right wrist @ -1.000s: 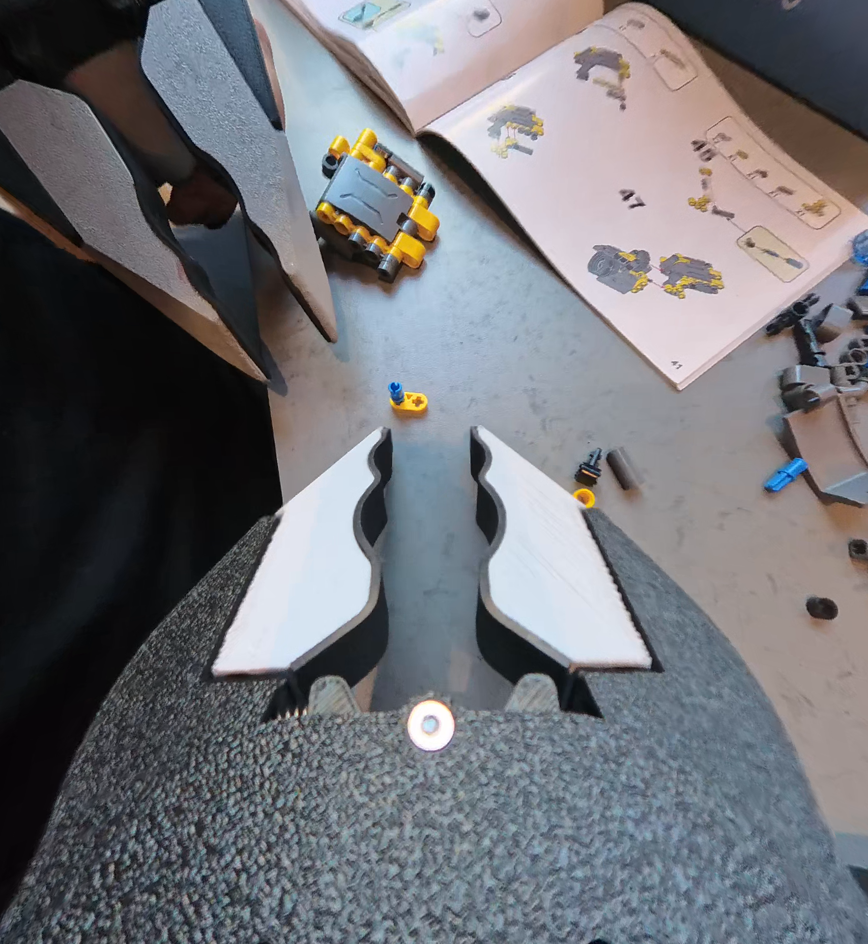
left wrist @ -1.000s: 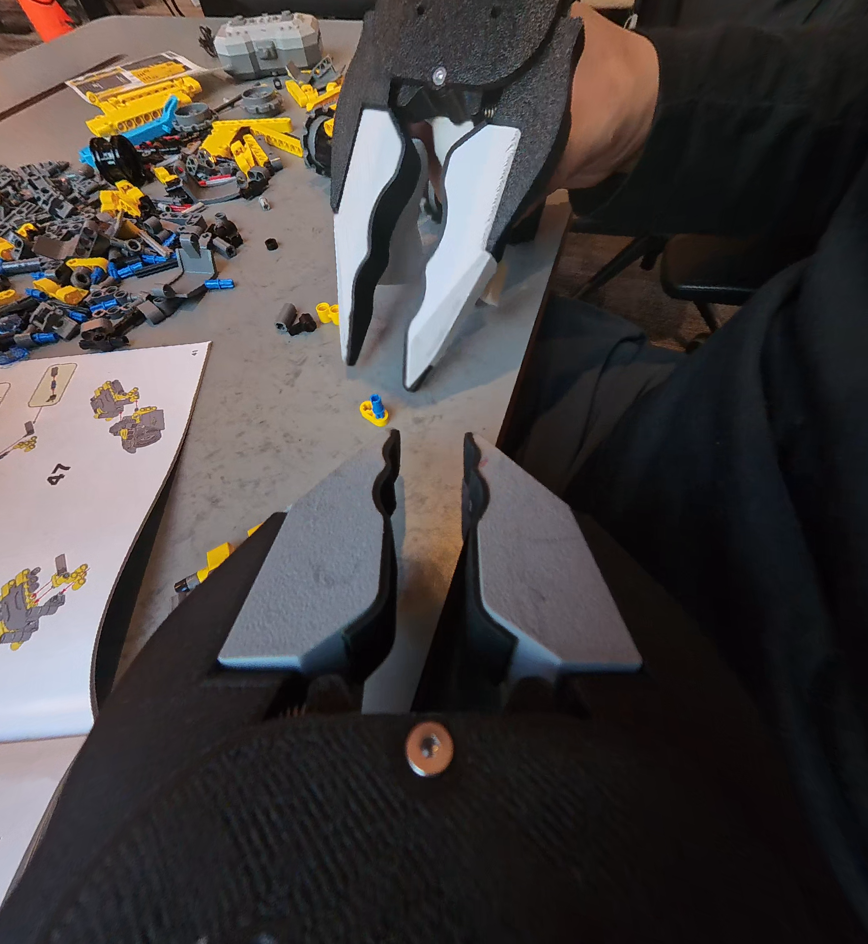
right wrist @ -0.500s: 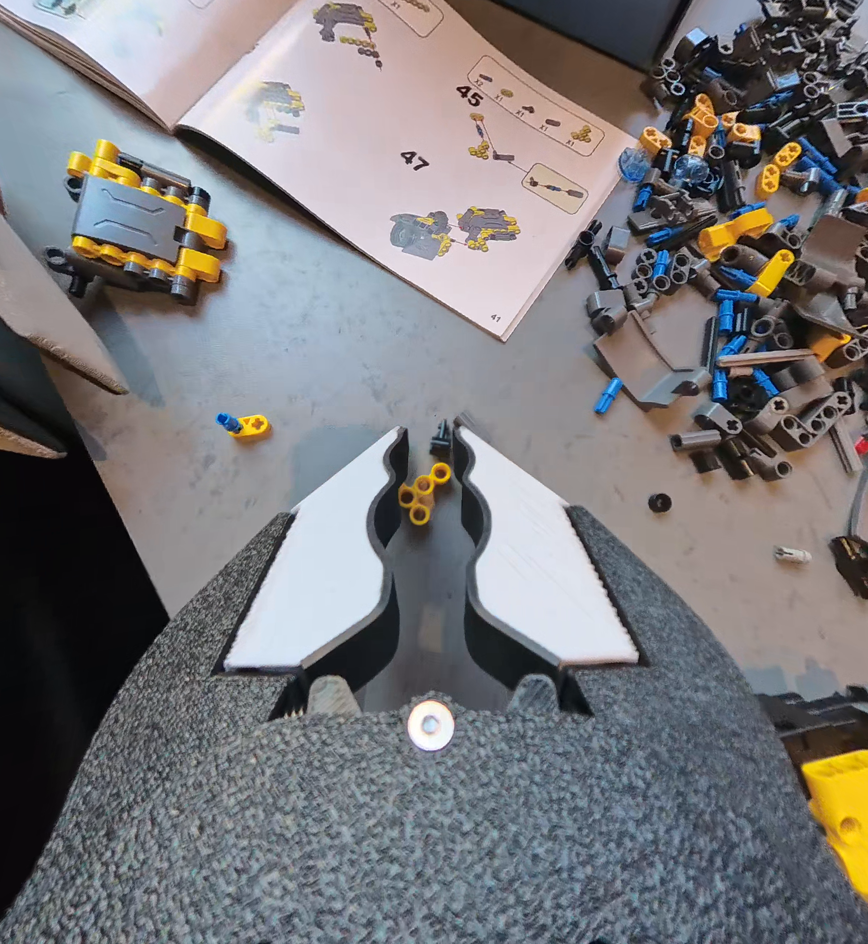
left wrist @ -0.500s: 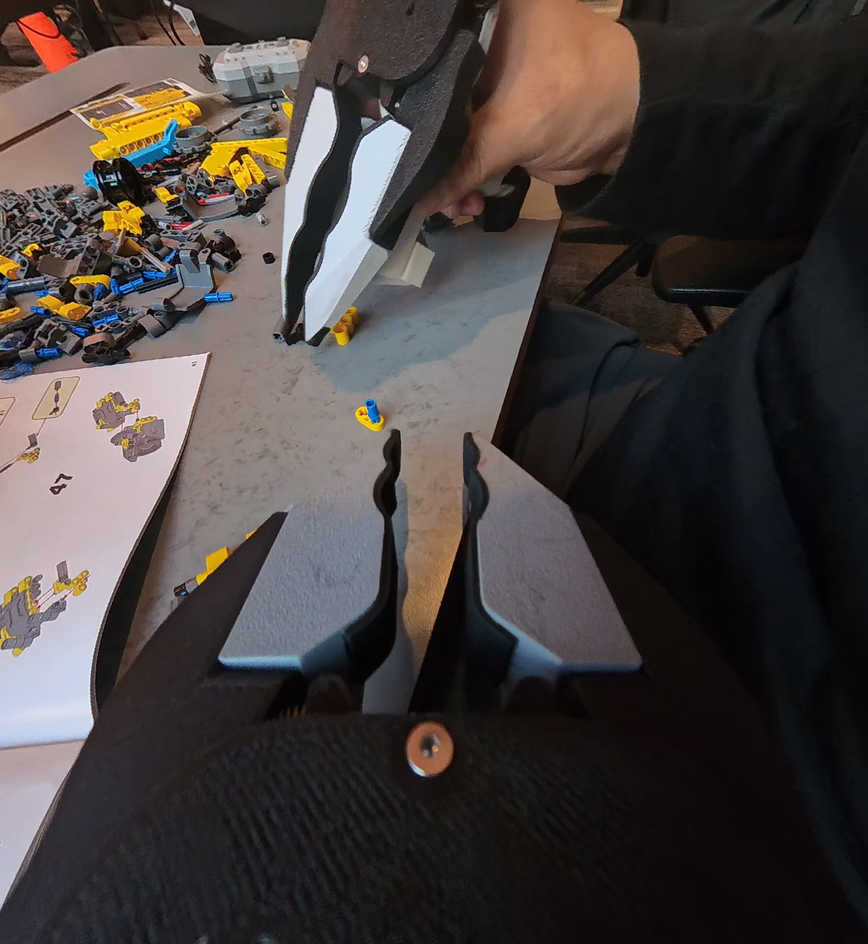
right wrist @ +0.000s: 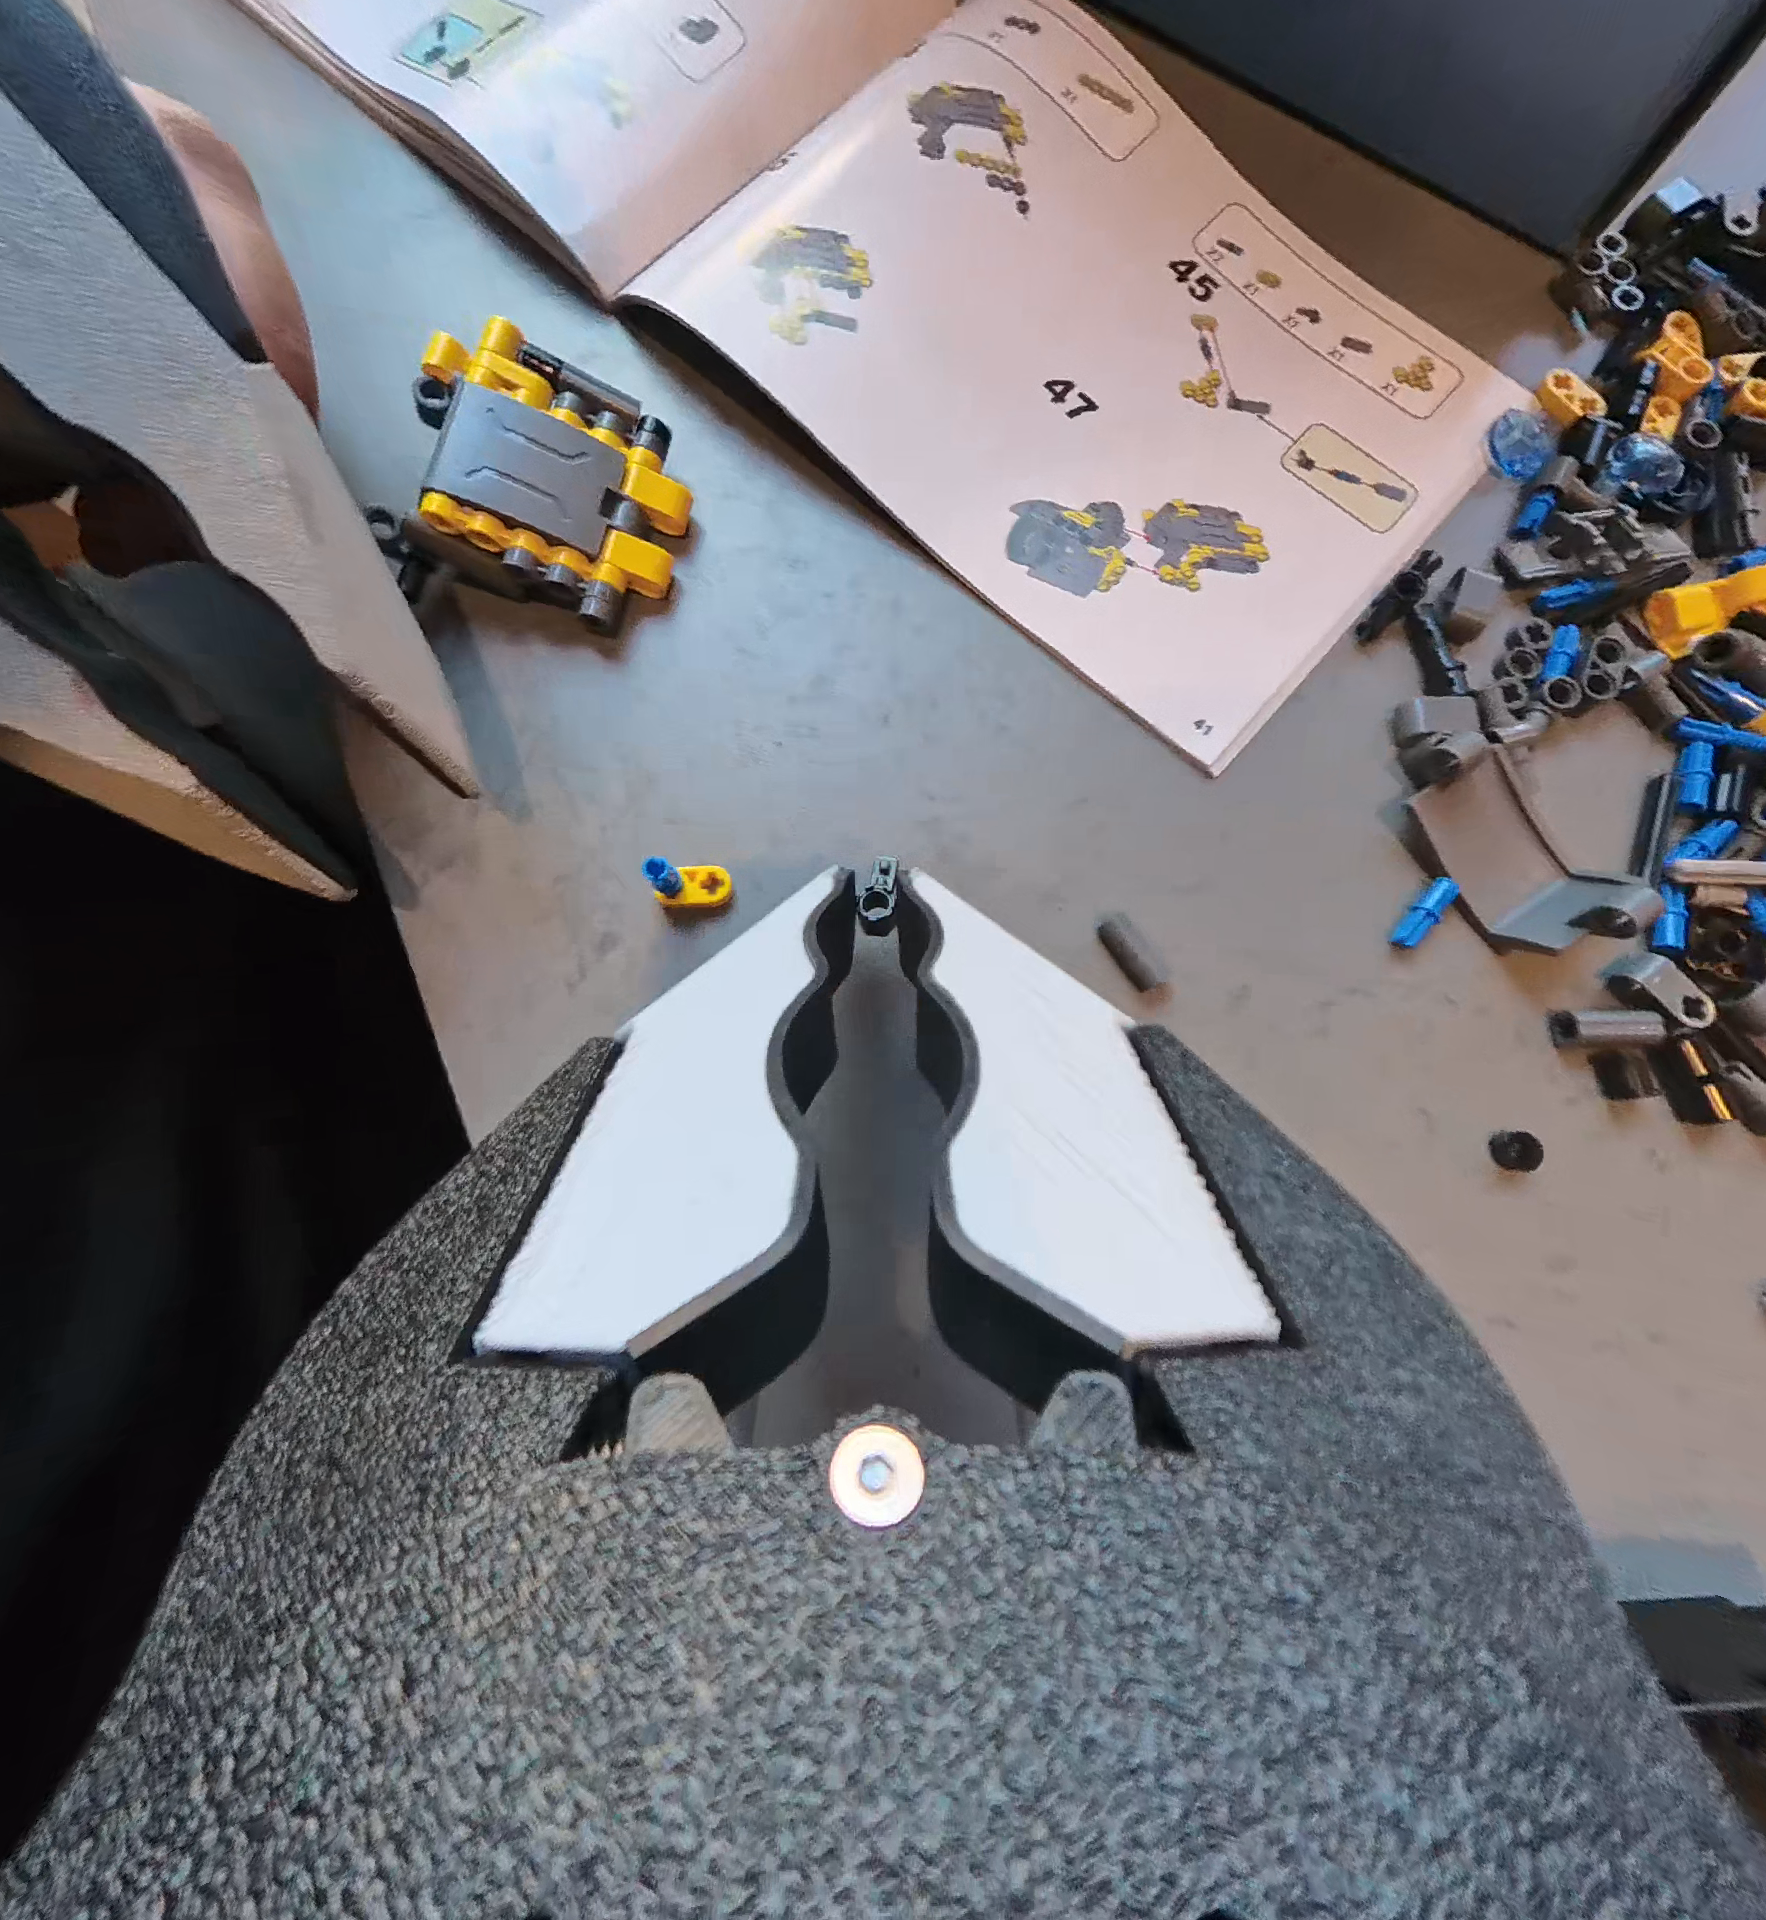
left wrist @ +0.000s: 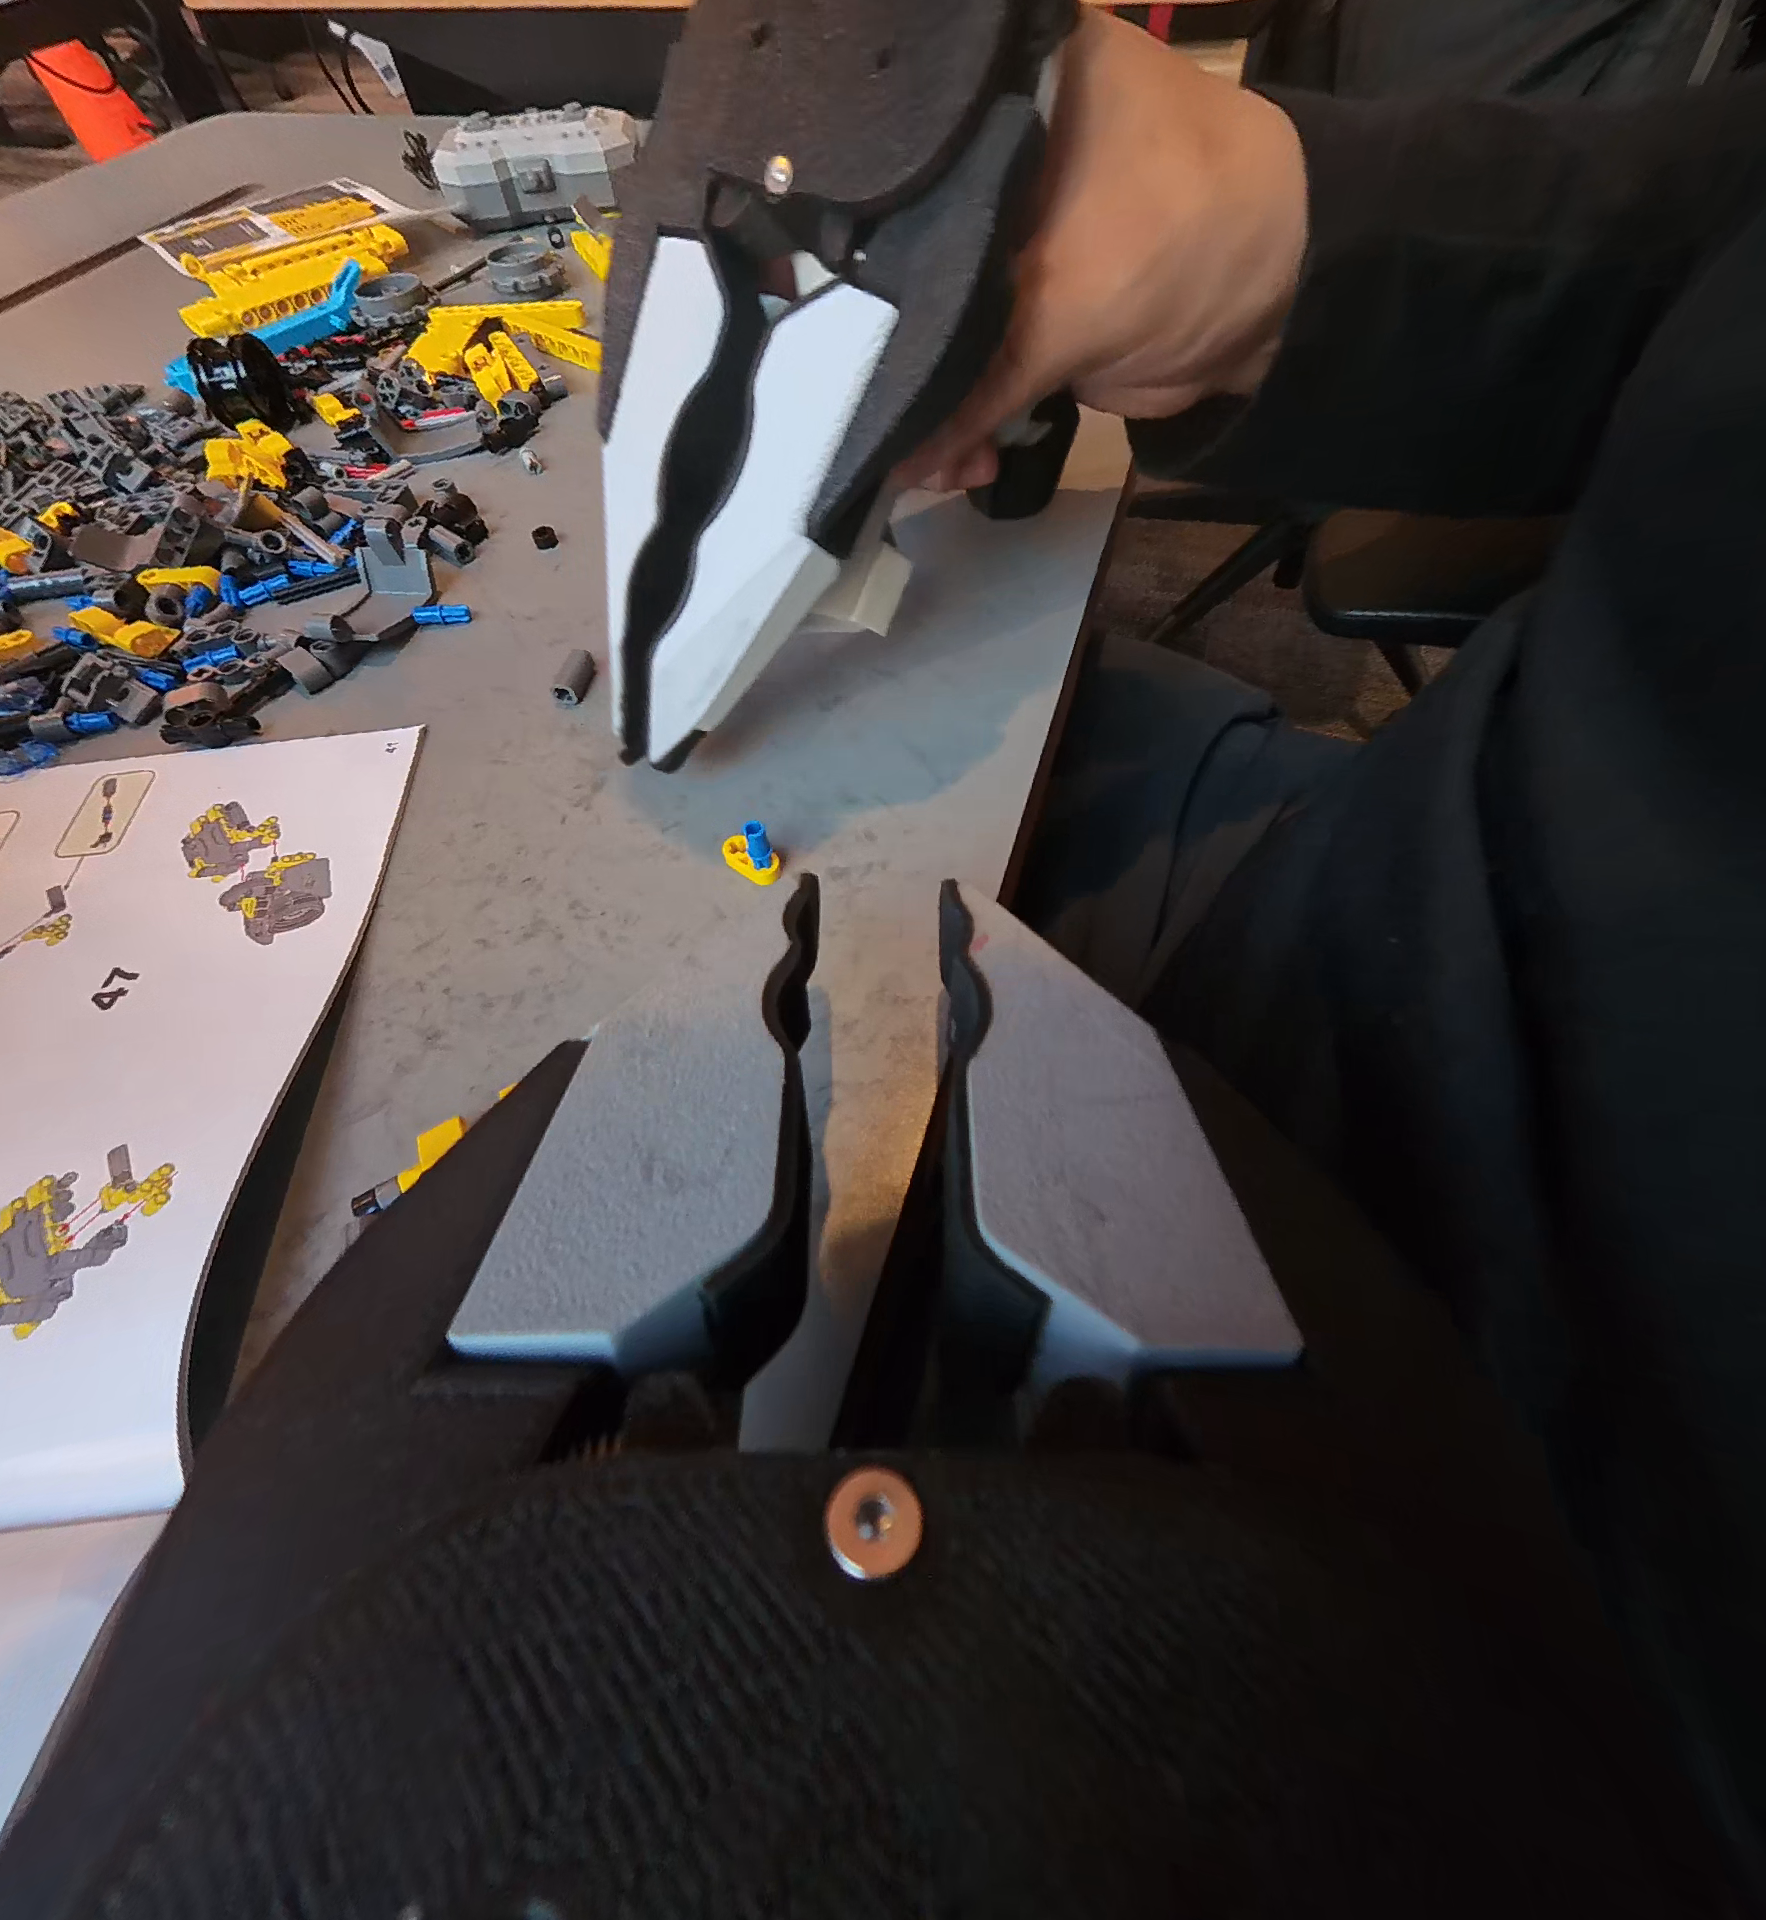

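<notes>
My right gripper [right wrist: 877,883] has white fingers and is shut on a small black connector [right wrist: 877,891], pinched at the very tips just above the grey table [right wrist: 858,675]. A small yellow piece with a blue pin [right wrist: 690,883] lies on the table just left of those tips. In the left wrist view the right gripper [left wrist: 655,758] points down, a little beyond the yellow piece [left wrist: 752,850]. My left gripper [left wrist: 877,904] has grey fingers and is open and empty, its tips just short of that piece near the table's right edge. It also shows in the right wrist view [right wrist: 406,842].
A yellow and grey built assembly [right wrist: 546,488] lies beside an open instruction booklet [right wrist: 1014,364]. A big pile of loose grey, black, blue and yellow parts [right wrist: 1689,675] fills the right. A dark grey tube [right wrist: 1131,951] and a black ring [right wrist: 1515,1150] lie apart. A person's dark sleeve borders the table edge [left wrist: 1055,727]. The gap from one gripper's tips to the other's is roughly 8 cm.
My right gripper went to the loose pieces, closed on the black connector and came back towards the yellow piece with the blue pin. The left gripper has stayed in place, open.
</notes>
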